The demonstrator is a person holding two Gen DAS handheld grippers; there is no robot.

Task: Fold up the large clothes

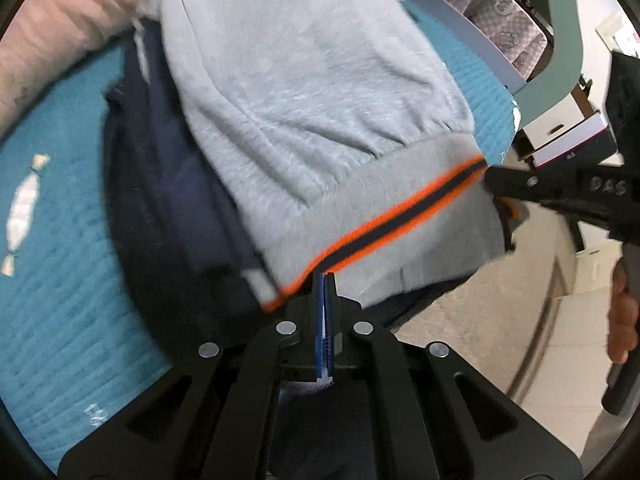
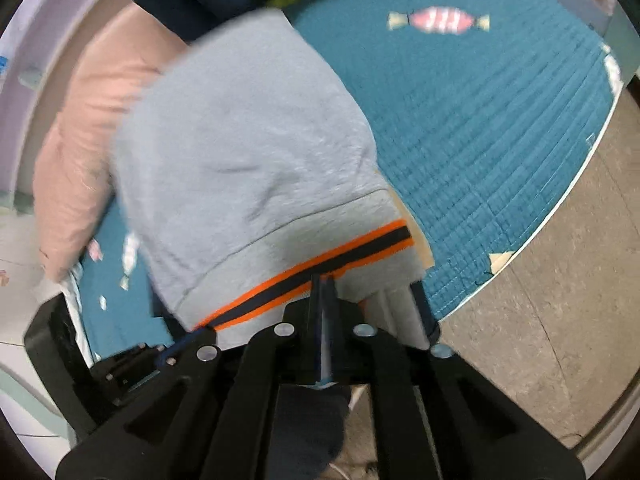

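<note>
Teal quilted bedspread [image 1: 60,240] with candy prints covers the bed, a pink quilt [image 1: 68,20] at its left. In the middle lies the grey sweater [image 1: 304,92]; the left gripper [image 1: 325,280] and right gripper [image 2: 321,280] both pinch its orange-striped hem [image 1: 400,220]. At right, cardboard boxes [image 1: 560,128] stand on the pale tiled floor [image 1: 500,340]

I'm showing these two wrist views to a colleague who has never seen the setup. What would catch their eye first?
The grey sweatshirt fills the middle of both views, its orange and navy striped hem running across just ahead of the fingers. The left hand-held gripper and the right hand-held gripper are each shut on that hem. Beneath lies a teal quilted mat with a candy print, a pink garment at its far side.
</note>
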